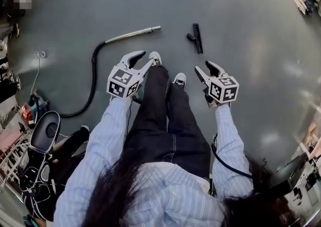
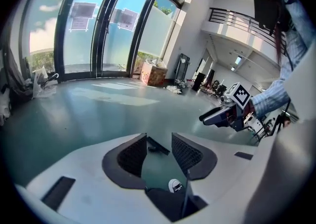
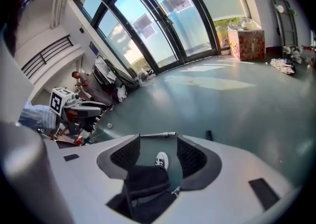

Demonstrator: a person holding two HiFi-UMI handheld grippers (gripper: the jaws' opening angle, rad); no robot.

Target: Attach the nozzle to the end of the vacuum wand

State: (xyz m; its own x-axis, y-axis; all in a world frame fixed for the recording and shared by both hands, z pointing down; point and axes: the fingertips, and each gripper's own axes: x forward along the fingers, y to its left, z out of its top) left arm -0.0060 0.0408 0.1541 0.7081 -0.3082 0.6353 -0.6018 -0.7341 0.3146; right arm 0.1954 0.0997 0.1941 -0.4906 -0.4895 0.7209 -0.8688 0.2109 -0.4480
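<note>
The silver vacuum wand (image 1: 133, 34) lies on the grey floor ahead of me, joined to a black hose (image 1: 93, 85). The black nozzle (image 1: 196, 38) lies apart from it, further right. My left gripper (image 1: 145, 58) hangs open and empty above my left leg, short of the wand's end. My right gripper (image 1: 203, 66) is also open and empty, short of the nozzle. In the left gripper view the nozzle (image 2: 157, 148) shows far off between the parted jaws of the left gripper (image 2: 159, 139). The right gripper view has the wand (image 3: 158, 134) beyond its jaws and the nozzle (image 3: 209, 134) to their right.
My legs and white shoes (image 1: 156, 59) stand between the two grippers. The hose runs back to a vacuum body (image 1: 44, 131) at my left, beside red gear (image 1: 27, 113) and a white cable (image 1: 37, 65). Boxes (image 2: 153, 74) stand by the tall windows.
</note>
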